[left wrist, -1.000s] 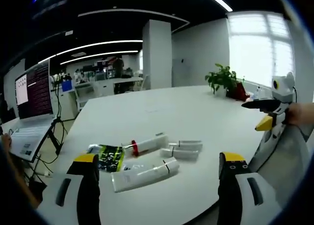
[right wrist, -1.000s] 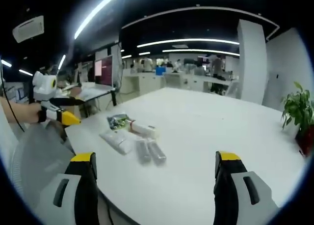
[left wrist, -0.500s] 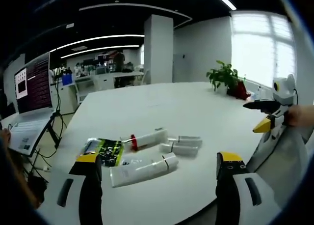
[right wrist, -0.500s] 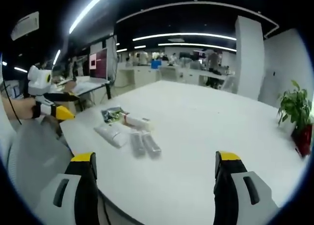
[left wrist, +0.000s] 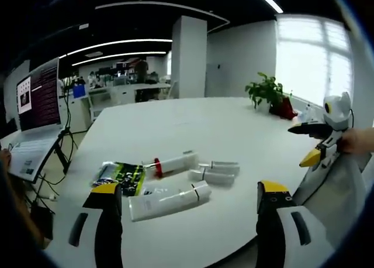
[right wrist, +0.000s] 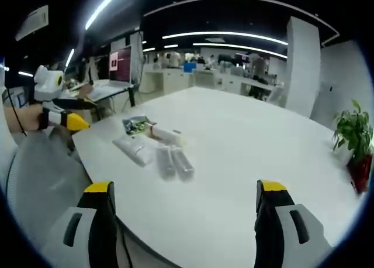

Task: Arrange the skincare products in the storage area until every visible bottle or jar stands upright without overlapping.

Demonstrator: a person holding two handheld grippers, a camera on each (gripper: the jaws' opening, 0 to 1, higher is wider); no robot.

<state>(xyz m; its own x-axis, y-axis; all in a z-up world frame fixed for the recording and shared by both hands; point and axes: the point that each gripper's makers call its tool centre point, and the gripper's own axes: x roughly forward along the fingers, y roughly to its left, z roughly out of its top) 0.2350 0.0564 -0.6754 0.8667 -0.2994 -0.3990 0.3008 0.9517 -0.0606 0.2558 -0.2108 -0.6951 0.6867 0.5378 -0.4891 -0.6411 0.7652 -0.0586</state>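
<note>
- Skincare products lie flat in a cluster on the white table (left wrist: 234,127), near the edge closest to the person; none stands upright.
- Large white tube (left wrist: 169,201): long axis runs across the left gripper view, dark band toward the right end.
- Red-collared tube (left wrist: 172,164): lies behind it, roughly parallel, with the red collar at its left end.
- Two small tubes (left wrist: 213,172): side by side, just right of the red-collared tube.
- Green-and-black packet (left wrist: 124,177): flat at the left of the cluster; its print is not legible.
- Left tongs (left wrist: 184,221): jaws apart, holding nothing, above the table edge.
- Right tongs (right wrist: 181,221): jaws apart, holding nothing.
</note>
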